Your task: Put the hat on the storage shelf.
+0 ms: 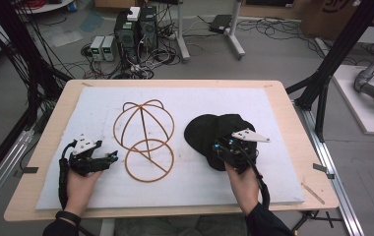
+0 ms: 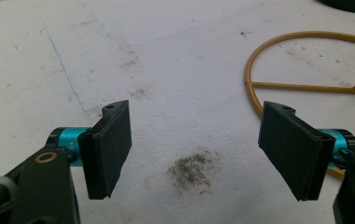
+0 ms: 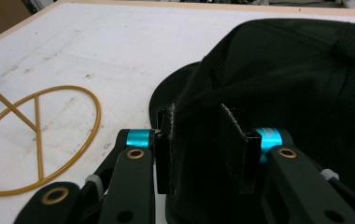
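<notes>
Right gripper (image 3: pixel 198 149) pinching near edge of black cap (image 1: pixel 214 132), right of wire hat stand (image 1: pixel 144 140) on white mat (image 1: pixel 273 177); left gripper (image 2: pixel 199 149) spread, empty, beside stand base; probably best keeping fabric clamped, lifting slowly, steadying stand before draping.

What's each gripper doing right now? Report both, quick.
Left gripper: open, holding nothing, over the white mat.
Right gripper: closed on the black cap.
</notes>
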`<state>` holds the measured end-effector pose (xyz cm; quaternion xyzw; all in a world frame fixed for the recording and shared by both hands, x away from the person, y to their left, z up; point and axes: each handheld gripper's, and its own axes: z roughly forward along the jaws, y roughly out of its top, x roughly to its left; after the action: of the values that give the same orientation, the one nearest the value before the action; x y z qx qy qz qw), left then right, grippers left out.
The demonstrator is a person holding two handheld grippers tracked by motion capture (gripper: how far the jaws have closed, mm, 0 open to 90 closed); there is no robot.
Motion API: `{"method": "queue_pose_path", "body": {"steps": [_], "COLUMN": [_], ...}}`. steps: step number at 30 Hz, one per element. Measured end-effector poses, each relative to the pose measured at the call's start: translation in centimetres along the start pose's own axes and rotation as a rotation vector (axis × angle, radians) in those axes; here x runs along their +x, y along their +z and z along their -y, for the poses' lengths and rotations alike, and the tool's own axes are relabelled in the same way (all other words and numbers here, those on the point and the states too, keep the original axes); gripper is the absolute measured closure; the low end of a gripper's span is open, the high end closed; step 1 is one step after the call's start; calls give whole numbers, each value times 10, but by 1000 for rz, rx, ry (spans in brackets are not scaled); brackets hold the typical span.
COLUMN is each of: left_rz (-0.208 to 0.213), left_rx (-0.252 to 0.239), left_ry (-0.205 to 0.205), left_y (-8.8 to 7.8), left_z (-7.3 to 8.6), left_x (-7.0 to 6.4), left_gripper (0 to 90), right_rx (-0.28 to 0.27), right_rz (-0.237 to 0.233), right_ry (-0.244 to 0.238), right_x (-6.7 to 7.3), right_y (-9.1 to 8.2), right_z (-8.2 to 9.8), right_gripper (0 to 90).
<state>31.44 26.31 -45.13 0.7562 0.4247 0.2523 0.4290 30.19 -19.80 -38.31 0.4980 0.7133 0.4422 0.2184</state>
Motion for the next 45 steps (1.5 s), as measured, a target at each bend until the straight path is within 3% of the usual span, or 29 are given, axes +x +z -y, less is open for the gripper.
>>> {"method": "queue_pose_path", "body": {"steps": [6, 14, 17, 18, 21, 25, 30, 32, 45], "left_rz": [6, -13, -16, -20, -27, -31, -40, -35, -35], "left_rx": [2, 14, 18, 25, 34, 39, 43, 46, 42], "left_ry": [-1, 21, 29, 34, 48, 56, 58, 58, 69], "left_y": [0, 1, 1, 2, 3, 4, 4, 5, 4], "left_z": [0, -1, -1, -1, -1, -1, -1, -2, -1], "left_x": [0, -2, -3, -5, -6, -6, -7, -7, -8], "left_gripper": [258, 258, 258, 258, 259, 261, 261, 261, 261], "right_rx": [29, 28, 27, 21, 10, 4, -10, -13, -44], "right_rz": [15, 1, -3, -18, -25, -22, -39, -39, -113], "right_ry": [-3, 45, 68, 111, 155, 165, 208, 191, 193], "right_x": [0, -3, -5, -7, -10, -12, -17, -16, -18], "right_y": [6, 19, 23, 26, 30, 31, 35, 35, 31], "right_z": [4, -3, -4, -5, -6, -6, -7, -7, -9], "right_gripper": [587, 551, 556, 559, 567, 613, 750, 799, 886]}}
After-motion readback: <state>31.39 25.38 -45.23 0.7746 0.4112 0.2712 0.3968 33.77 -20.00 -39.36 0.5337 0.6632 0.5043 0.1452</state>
